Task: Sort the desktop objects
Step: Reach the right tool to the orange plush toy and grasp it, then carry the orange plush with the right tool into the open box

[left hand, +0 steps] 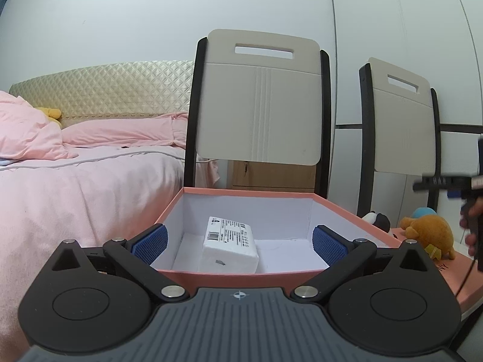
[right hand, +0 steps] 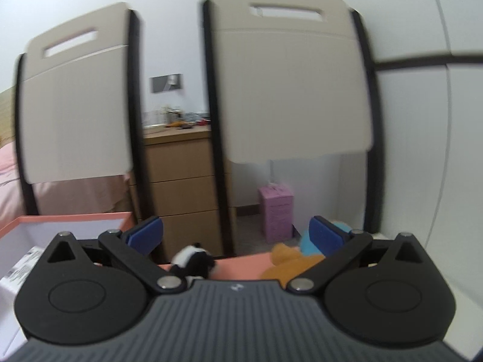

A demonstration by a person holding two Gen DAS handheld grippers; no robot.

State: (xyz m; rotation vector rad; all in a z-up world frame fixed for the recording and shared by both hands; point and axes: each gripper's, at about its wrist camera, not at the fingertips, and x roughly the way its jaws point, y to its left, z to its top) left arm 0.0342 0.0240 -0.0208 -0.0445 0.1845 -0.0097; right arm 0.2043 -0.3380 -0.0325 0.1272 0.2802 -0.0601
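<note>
Both claws are spread and empty: the left gripper [left hand: 238, 242] frames the white tissue pack [left hand: 231, 246] lying in the pink box [left hand: 241, 274] at centre frame, while the right gripper [right hand: 235, 233] hangs above the plush toys [right hand: 289, 259] at lower centre.

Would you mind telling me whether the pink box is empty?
Not empty: a white tissue pack lies inside the open pink box, on its floor.

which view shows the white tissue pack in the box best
The left wrist view: the tissue pack lies in plain sight inside the pink box, label facing up. The right wrist view catches only a blurred corner of it at the left edge.
</note>
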